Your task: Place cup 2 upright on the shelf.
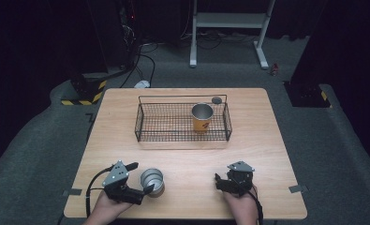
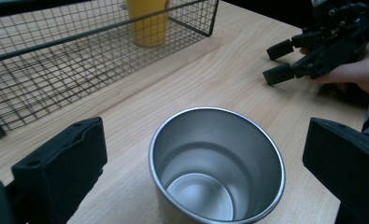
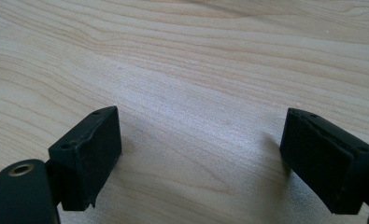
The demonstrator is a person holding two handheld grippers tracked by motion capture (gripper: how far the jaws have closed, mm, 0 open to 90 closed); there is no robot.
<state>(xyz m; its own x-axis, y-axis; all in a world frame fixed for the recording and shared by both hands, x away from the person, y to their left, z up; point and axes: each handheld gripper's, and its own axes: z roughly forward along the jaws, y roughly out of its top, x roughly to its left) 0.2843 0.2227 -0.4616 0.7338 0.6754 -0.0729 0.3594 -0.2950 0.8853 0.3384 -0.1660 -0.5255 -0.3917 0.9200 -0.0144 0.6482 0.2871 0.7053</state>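
A round steel cup [image 1: 152,182] stands upright on the pale wood-grain surface [image 1: 187,154], well on the near side of the black wire basket [image 1: 182,123]. Its brushed metal wall is smooth and slightly tapered, with a thin rolled rim and a shiny flat bottom seen from above. The left hand-held gripper [image 1: 143,178] has its blocky black jaws spread wide on either side of the cup, neither pad touching it. The right hand-held gripper [image 1: 218,182] rests to the right of the cup, well apart from it, its matte jaws wide open over bare wood, holding nothing. Inside the basket, towards its right end, stands a second cup [image 1: 202,117] with a steel rim and yellow-orange wall.
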